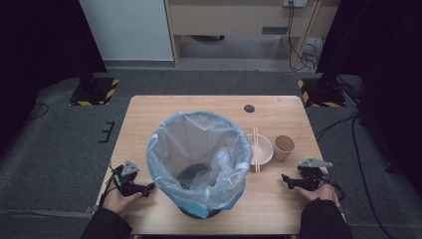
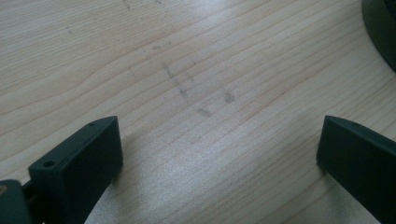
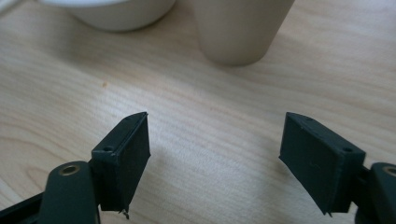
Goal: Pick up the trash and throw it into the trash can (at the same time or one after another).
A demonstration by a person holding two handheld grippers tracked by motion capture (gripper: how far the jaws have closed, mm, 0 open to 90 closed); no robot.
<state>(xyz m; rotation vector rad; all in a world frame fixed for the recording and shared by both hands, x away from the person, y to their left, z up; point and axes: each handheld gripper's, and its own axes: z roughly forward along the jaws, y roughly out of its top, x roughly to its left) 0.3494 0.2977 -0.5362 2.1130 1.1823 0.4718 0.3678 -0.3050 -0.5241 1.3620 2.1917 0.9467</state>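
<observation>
On the wooden counter a bin lined with a pale blue bag stands in the middle near the front edge. The left tool rests just beside it with its jaws spread wide over bare wood, holding nothing. The right tool lies toward the right front corner, jaws as wide apart and empty, with open wood between it and the paper cup, which stands just beside the white bowl with chopsticks laid across it.

Dim high view, dark sides; gripper views bright, soft, slight glare
</observation>
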